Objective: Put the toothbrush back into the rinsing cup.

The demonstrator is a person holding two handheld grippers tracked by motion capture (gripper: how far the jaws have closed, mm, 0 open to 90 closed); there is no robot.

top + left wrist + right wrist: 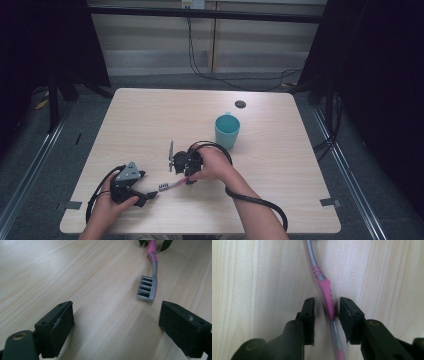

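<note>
A pink and grey toothbrush (pixel 172 185) lies flat on the wooden table (pixel 150 120), its bristle head (pixel 147 288) pointing toward my left gripper. My right gripper (pixel 328 302) points down at the pink grip of the toothbrush (pixel 319 275); its jaws straddle the handle closely, with a thin gap on one side. In the high view the right gripper (pixel 187 177) is near the table's middle front. My left gripper (pixel 118 312) is wide open and holds nothing, with the bristle head just ahead of its jaws. Seen from above, the left gripper (pixel 150 195) rests near the front left.
A teal cup (pixel 227 131) stands upright behind and to the right of the right hand. A small dark round spot (pixel 240 104) marks the table's far side. A black cable (pixel 260 202) trails from the right gripper toward the front edge.
</note>
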